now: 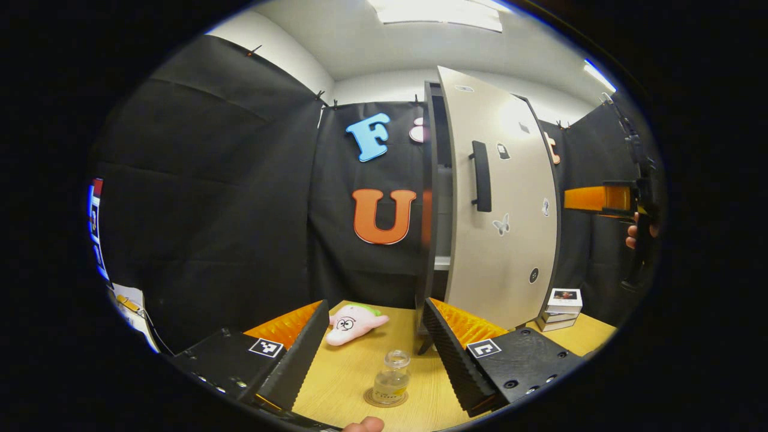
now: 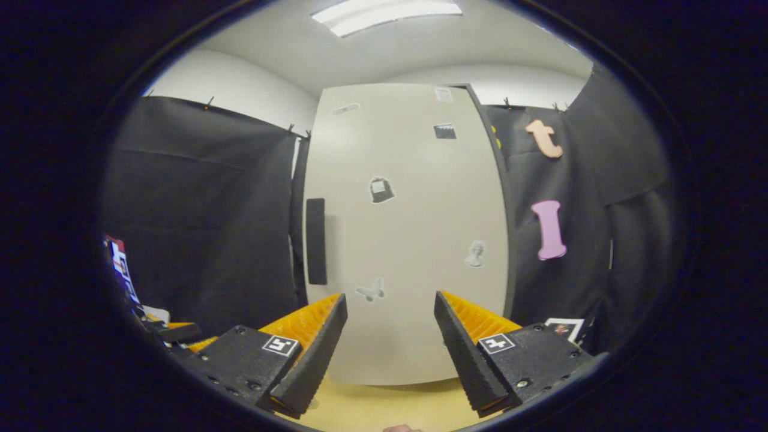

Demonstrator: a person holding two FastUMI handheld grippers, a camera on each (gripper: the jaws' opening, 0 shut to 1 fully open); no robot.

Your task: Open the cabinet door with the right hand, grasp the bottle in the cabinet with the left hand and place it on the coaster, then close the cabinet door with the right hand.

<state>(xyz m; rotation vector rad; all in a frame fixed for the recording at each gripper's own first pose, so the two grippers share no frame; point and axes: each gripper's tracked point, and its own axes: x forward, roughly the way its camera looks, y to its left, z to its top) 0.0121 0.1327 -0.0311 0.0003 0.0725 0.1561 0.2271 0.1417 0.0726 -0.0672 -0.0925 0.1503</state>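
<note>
two grippers are up in front of the cabinet, both with fingers spread wide and nothing between them. in the left gripper view the left gripper (image 1: 375, 354) hangs over the wooden table (image 1: 342, 384), its jaws well apart, and the bottle (image 1: 391, 377) stands upright between them farther off, touched by neither finger. it is a small clear jar with a little yellowish fill at the bottom, and it sits on the round coaster (image 1: 385, 398), which shows as a thin ring around its base. beyond it a pink plush toy (image 1: 354, 322) lies on the table near the foot of the cabinet. the cabinet door (image 1: 501, 204) stands ajar, swung partway out so a dark gap and a pale shelf edge show at its left; its black handle (image 1: 480, 176) runs vertically near that free edge, and small stickers dot the panel. a stack of small boxes (image 1: 561, 309) rests on the table to the right of the door. at the far right edge the right gripper (image 1: 606, 198) shows side on, held by a hand (image 1: 633, 234), level with the handle but apart from the door. in the right gripper view the right gripper (image 2: 390, 354) faces the door panel (image 2: 408, 240) squarely, open wide, the handle (image 2: 316, 241) off to its left
</note>
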